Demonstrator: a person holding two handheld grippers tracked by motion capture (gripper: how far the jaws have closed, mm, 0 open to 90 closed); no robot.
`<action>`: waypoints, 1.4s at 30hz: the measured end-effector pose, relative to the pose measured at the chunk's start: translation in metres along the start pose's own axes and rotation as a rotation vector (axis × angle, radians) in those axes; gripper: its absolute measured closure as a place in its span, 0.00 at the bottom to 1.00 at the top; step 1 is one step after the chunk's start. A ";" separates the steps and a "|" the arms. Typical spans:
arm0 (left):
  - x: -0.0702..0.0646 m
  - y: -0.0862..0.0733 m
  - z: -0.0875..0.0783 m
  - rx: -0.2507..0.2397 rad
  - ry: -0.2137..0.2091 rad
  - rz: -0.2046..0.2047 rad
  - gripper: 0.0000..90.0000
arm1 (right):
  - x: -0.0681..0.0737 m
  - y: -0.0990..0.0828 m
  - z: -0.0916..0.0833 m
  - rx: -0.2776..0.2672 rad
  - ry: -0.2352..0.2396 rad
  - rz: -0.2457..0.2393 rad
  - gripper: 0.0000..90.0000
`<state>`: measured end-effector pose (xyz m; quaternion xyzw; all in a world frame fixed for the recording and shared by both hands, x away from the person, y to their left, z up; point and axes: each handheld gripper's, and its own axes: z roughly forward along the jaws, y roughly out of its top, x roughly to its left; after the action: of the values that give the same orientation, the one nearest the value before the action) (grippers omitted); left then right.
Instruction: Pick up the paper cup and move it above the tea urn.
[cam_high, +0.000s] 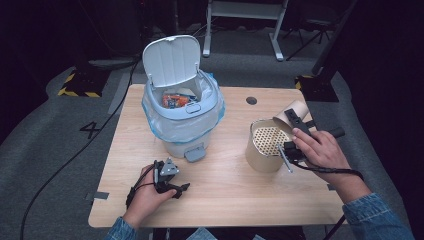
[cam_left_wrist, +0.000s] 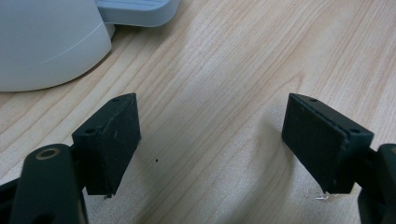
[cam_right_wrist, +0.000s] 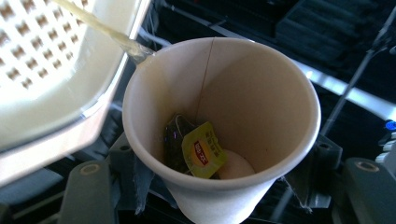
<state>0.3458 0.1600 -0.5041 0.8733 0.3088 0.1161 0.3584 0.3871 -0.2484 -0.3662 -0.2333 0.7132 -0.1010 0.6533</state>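
Observation:
A tilted paper cup (cam_high: 289, 113) is held in my right gripper (cam_high: 296, 122), whose jaws are shut on its sides. In the right gripper view the cup (cam_right_wrist: 243, 93) holds a tea bag with a yellow tag (cam_right_wrist: 203, 151), and a thin stream of liquid (cam_right_wrist: 105, 31) runs from its rim onto a perforated strainer (cam_right_wrist: 37, 51). The strainer sits in a beige round container (cam_high: 264, 150) at the table's right. My left gripper (cam_high: 175, 186) rests on the wooden table (cam_high: 225, 195) at the front left. It (cam_left_wrist: 215, 149) is open, with bare wood between the jaws.
A white pedal bin (cam_high: 182, 125) with its lid up and a plastic liner stands at the table's middle left, with wrappers inside. Its base (cam_left_wrist: 42, 42) and pedal (cam_left_wrist: 135, 11) lie just ahead of the left gripper. A cable hole (cam_high: 251, 100) sits behind the container.

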 end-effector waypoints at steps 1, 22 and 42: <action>0.000 0.000 0.000 0.000 0.000 0.000 0.22 | 0.001 0.002 0.000 0.015 -0.022 -0.056 0.38; 0.000 0.000 0.000 0.000 0.000 0.000 0.22 | 0.011 0.013 -0.003 0.087 -0.168 -0.442 0.38; 0.000 0.000 0.000 -0.001 0.000 0.001 0.22 | 0.011 0.027 -0.006 0.119 -0.202 -0.623 0.39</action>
<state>0.3457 0.1599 -0.5041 0.8733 0.3085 0.1165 0.3586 0.3753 -0.2308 -0.3877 -0.4104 0.5321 -0.3137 0.6709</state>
